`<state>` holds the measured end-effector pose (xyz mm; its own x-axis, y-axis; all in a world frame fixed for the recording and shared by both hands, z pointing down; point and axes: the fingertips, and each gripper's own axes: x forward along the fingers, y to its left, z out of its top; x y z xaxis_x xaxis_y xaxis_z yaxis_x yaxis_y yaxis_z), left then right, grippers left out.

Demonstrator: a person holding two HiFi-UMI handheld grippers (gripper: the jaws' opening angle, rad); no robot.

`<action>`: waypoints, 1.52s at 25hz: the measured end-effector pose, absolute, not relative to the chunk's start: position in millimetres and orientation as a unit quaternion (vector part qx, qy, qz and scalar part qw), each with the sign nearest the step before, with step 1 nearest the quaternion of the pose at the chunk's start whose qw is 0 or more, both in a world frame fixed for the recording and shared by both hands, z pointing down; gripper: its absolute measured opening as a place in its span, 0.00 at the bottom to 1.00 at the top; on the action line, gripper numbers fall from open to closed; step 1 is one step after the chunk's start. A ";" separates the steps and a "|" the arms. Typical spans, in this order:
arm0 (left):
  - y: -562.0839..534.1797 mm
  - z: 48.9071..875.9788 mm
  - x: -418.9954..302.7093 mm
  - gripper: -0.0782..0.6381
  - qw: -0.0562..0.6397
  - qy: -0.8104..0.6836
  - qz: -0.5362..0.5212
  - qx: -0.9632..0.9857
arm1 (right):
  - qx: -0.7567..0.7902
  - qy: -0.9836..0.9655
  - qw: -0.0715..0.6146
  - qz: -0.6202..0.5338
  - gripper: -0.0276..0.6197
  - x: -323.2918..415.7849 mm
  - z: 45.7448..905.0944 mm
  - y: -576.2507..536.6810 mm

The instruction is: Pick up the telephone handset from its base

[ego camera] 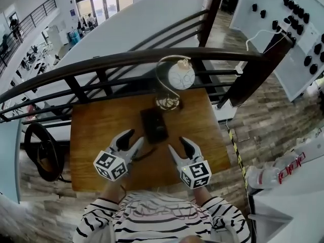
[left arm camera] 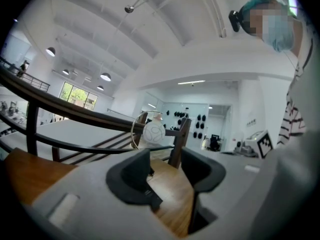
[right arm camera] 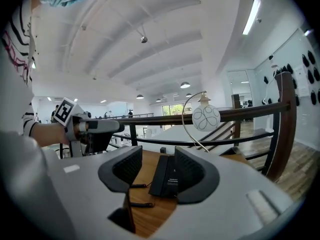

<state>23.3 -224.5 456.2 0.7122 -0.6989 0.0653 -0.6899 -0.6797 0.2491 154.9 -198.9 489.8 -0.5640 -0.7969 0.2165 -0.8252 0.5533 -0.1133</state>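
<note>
**No legible writing**

A short line of white print sits on the phone [right arm camera: 171,179], too small to read. Red characters run along a white object [ego camera: 291,167] beside the tabletop, also illegible. The left cube [ego camera: 111,165] and right cube [ego camera: 196,173] carry black-and-white square marker patterns, no letters.

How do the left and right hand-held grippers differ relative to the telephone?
The left hand-held gripper sits left of the telephone, aimed past it at the lamp; the right hand-held gripper sits right, with the telephone ahead of its jaws. Both are open, holding nothing.
</note>
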 end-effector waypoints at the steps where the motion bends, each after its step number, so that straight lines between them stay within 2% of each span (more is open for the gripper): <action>1: -232.4 456.9 21.3 0.37 0.128 -0.379 -0.017 0.916 | 0.462 -0.878 0.076 0.102 0.35 152.4 494.4 -206.8; 6: -272.9 470.0 10.2 0.37 0.125 -0.382 -0.004 0.916 | 0.471 -0.871 0.092 0.107 0.33 141.2 516.1 -244.1; 13: -321.9 517.0 7.1 0.37 0.165 -0.378 0.024 0.910 | 0.484 -0.860 0.103 0.127 0.28 134.8 547.7 -291.2; 38: -405.2 675.4 24.5 0.38 0.307 -0.367 0.090 0.873 | 0.464 -0.846 0.220 0.143 0.27 110.3 676.7 -370.9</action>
<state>24.5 -405.2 675.4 0.7147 -0.5849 0.3836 -0.6962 -0.5420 0.4707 110.3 -370.9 676.7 -0.4720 -0.7223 0.5054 -0.8482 0.5284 -0.0371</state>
